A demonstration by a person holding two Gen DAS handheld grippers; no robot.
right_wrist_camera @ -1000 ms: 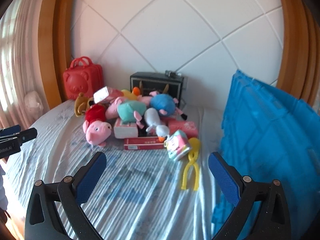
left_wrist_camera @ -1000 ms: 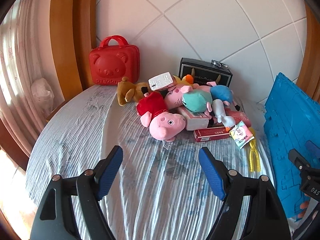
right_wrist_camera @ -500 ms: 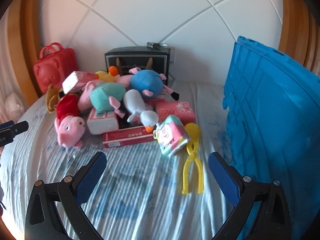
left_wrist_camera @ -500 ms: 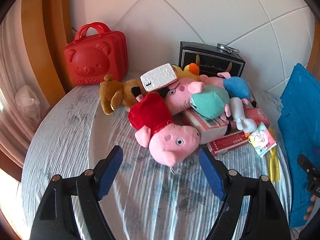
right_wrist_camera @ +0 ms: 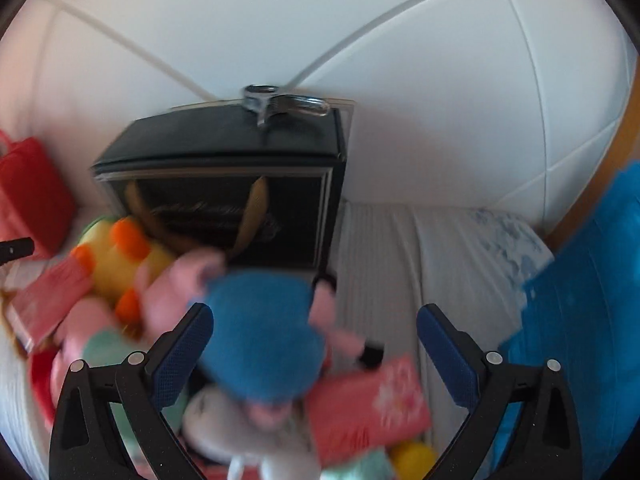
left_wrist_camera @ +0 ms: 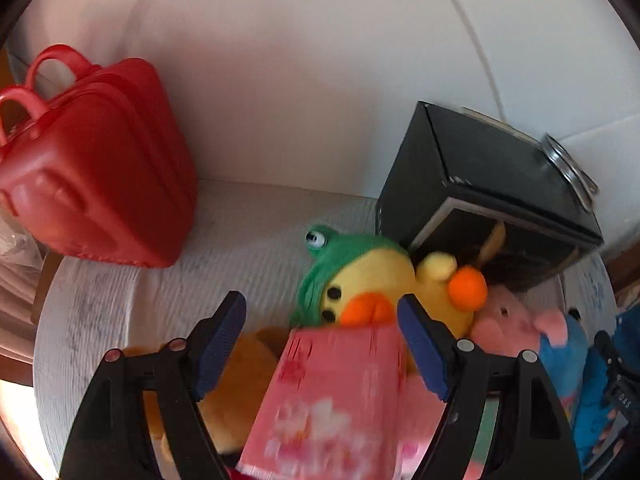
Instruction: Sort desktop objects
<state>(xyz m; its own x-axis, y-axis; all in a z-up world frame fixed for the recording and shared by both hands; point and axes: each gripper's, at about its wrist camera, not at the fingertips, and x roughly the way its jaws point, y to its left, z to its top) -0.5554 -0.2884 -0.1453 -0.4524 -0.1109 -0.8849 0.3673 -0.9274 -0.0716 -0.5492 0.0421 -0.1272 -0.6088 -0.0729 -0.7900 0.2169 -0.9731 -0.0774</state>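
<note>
In the left wrist view my left gripper (left_wrist_camera: 322,340) is open over a pile of toys and packs. A pink tissue pack (left_wrist_camera: 332,400) lies between and below its blue fingers, and the pads do not press on it. Behind the pack sits a yellow duck plush (left_wrist_camera: 372,280) in a green frog hat. My right gripper (right_wrist_camera: 314,352) is open too, hanging over a pig plush in a blue dress (right_wrist_camera: 260,332) that lies nearer its left finger. A second pink pack (right_wrist_camera: 368,400) and a white plush (right_wrist_camera: 224,420) lie lower in the pile.
A red bear case (left_wrist_camera: 92,168) stands at the back left against the white padded wall. A black box (right_wrist_camera: 224,200) with a metal clip (right_wrist_camera: 280,104) on top stands behind the pile. A blue crate (right_wrist_camera: 592,320) rises on the right. Striped cloth (right_wrist_camera: 400,248) covers the table.
Both grippers have swept forward from the table's near side to right over the pile and tipped further down. Their jaws stay as wide as before.
</note>
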